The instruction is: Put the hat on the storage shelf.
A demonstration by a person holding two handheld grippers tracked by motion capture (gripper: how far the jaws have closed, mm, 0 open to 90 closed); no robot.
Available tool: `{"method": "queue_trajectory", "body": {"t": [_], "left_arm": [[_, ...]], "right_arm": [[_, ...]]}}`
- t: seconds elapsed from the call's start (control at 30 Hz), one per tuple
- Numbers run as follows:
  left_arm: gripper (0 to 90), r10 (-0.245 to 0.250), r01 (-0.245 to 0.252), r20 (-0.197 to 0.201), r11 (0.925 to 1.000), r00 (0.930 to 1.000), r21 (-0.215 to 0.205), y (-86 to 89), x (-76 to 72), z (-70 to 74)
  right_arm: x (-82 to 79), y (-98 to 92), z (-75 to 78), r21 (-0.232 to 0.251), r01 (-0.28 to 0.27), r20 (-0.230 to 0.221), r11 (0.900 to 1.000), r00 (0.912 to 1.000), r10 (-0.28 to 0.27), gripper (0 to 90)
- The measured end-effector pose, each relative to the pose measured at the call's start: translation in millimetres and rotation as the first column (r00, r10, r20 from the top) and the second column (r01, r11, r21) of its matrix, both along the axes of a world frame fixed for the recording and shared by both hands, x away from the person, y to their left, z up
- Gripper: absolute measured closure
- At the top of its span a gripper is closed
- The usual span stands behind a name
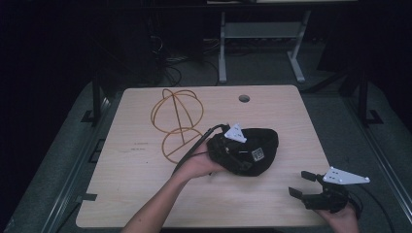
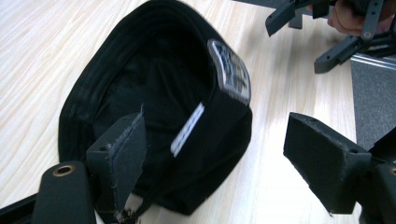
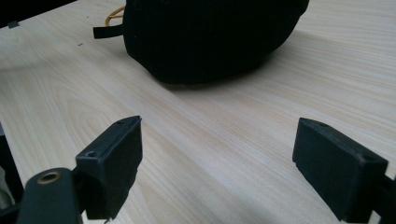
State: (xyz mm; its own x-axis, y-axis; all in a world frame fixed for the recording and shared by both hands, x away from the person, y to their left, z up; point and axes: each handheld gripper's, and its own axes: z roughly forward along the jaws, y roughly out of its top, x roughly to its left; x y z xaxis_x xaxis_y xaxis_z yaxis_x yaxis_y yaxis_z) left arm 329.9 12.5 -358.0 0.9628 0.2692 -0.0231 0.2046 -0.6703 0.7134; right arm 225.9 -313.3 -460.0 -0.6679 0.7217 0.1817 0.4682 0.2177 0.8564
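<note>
While the left gripper (image 2: 212,154) has its two black jaws spread wide, one jaw sits inside the black cap (image 2: 154,93) and the other jaw is out over the bare wood beside it. Nothing is pinched between them. The cap lies upside down with its open side up. Inside it there is a white tag (image 2: 187,129), and on its rim there is a shiny sticker (image 2: 229,71).

In the high view, the left gripper (image 1: 228,145) is at the left end of the cap (image 1: 257,153), a bit right of the middle of the table (image 1: 136,194). The left hand (image 1: 197,165) holds it, and a black cable (image 1: 194,145) runs off from it.

The right gripper (image 3: 217,168) also has its jaws spread wide, with only bare wood between them. It points at the cap (image 3: 210,37) but is well apart from it. A black strap (image 3: 108,31) sticks out from the cap's side.

In the high view, the right gripper (image 1: 302,184) is near the front right corner of the table, held by the right hand (image 1: 342,216). It has a grey three-cornered plate (image 1: 346,176) on top.

Behind the cap and to its left stands a yellow wire stand (image 1: 177,124) made of round hoops. A small round hole (image 1: 244,98) is in the table near the far edge. The room past the table is dark, with a grey frame (image 1: 262,43) on the floor.
</note>
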Motion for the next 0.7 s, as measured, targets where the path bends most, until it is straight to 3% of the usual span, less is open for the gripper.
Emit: {"method": "queue_trajectory", "body": {"t": [0.13, 0.33, 0.4, 0.57, 0.7], "left_arm": [[22.3, -0.013, 0.013, -0.023, 0.9999, 0.9997, -0.001, -11.0, 3.6, -0.4], [27.2, -0.039, 0.041, -0.053, 0.9982, 0.9978, 0.043, -27.0, 9.3, -6.4], [31.4, -0.049, 0.053, -0.079, 0.997, 0.9957, 0.055, -29.6, 10.6, -8.6], [44.4, -0.045, 0.052, -0.076, 0.9937, 0.9961, 0.099, -35.1, 12.6, -13.8], [53.6, -0.065, 0.072, -0.07, 0.9927, 0.9954, 0.097, -37.5, 13.3, -12.6]], "right_arm": [[-0.5, 1.2, 0.4, -0.004, -0.006, 0.0, 1.0, 1.0, 0.006, 15.6], [0.1, 1.3, -0.5, -0.005, -0.012, -0.003, 1.0, 0.9999, 0.012, 15.8], [0.2, 2.0, -0.6, -0.008, -0.017, -0.001, 1.0, 0.9999, 0.017, 16.0], [0.4, 3.5, -1.6, -0.005, -0.025, -0.007, 1.0, 0.9997, 0.024, 16.0], [0.6, 6.6, -2.3, -0.008, -0.036, -0.013, 0.999, 0.9993, 0.036, 16.1]]}}
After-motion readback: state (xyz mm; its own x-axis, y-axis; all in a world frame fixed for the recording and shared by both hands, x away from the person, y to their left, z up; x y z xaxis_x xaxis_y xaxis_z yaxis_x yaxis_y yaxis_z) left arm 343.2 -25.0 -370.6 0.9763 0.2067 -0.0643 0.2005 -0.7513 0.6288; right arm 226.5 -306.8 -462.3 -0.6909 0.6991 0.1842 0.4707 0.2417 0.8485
